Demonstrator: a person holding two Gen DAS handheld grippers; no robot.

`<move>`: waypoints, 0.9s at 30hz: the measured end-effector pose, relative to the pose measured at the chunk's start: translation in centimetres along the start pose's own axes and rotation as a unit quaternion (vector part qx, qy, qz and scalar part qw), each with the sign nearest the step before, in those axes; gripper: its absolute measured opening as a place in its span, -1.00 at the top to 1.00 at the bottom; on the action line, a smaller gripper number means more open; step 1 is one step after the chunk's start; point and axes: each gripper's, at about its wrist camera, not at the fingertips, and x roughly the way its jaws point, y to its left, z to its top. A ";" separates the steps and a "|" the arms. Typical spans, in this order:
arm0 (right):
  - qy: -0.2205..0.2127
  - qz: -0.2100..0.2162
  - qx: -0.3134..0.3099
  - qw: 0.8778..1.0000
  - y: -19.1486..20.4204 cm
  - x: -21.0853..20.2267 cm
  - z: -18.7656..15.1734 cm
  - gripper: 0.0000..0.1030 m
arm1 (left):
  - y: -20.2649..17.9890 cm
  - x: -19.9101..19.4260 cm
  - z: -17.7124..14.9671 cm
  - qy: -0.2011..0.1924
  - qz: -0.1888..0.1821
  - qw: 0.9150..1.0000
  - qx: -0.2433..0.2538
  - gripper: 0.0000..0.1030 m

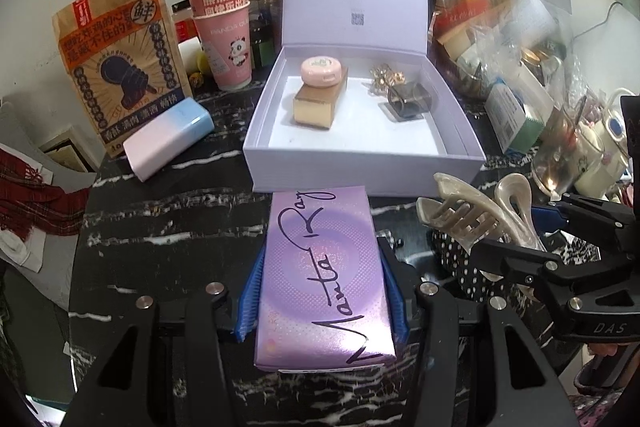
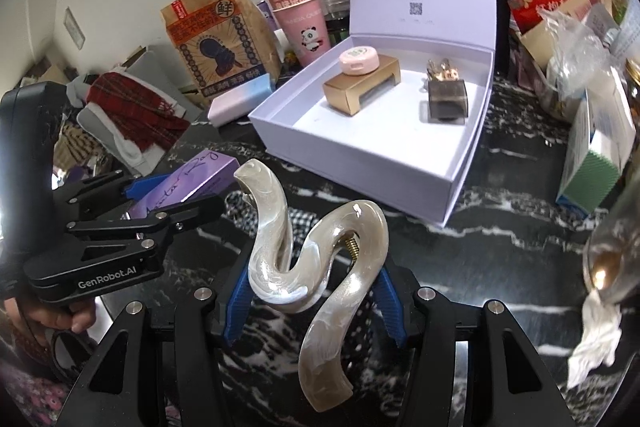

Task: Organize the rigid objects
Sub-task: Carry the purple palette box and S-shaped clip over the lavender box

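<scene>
My left gripper (image 1: 324, 291) is shut on a purple box (image 1: 324, 275) with black script lettering, held above the dark marbled table just in front of the open lilac gift box (image 1: 360, 163). My right gripper (image 2: 310, 291) is shut on a pearly beige hair claw clip (image 2: 316, 267), seen also in the left wrist view as the clip (image 1: 476, 211) at the right. Inside the gift box (image 2: 420, 187) a pink round compact (image 2: 358, 61) rests on a gold box (image 2: 360, 87), beside a dark square clip (image 2: 446, 103) and a gold ornament (image 2: 442, 71).
A pink-blue gradient box (image 1: 168, 143), a brown snack bag (image 1: 116, 67) and stacked pink cups (image 1: 224, 35) stand left of the gift box. Cluttered bags, jars and a green-white carton (image 2: 592, 171) crowd the right side. Polka-dot fabric (image 1: 460, 259) lies under the clip. A red plaid cloth (image 2: 132, 111) lies far left.
</scene>
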 end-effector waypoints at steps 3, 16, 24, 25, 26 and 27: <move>-0.005 -0.002 -0.005 1.000 -0.2 0.0 0.9 -0.06 | -0.3 0.1 1.0 -0.005 -0.002 1.000 0.007 0.01; -0.017 -0.019 -0.014 1.000 -1.7 -0.3 4.5 -0.06 | -1.7 1.7 5.6 -0.027 -0.026 0.999 0.035 0.01; -0.025 -0.031 -0.018 0.999 -2.5 -0.2 6.5 -0.05 | -2.2 2.7 7.6 -0.031 -0.033 0.998 0.050 0.01; -0.026 -0.032 -0.017 0.999 -2.6 -0.2 6.7 -0.05 | -2.2 2.9 8.0 -0.032 -0.034 0.998 0.051 0.01; -0.027 -0.035 -0.015 0.999 -2.7 -0.2 6.9 -0.06 | -2.2 3.1 8.2 -0.032 -0.034 0.998 0.052 0.01; -0.027 -0.039 -0.015 0.999 -2.9 -0.1 7.2 -0.06 | -2.2 3.2 8.5 -0.032 -0.034 0.998 0.052 0.01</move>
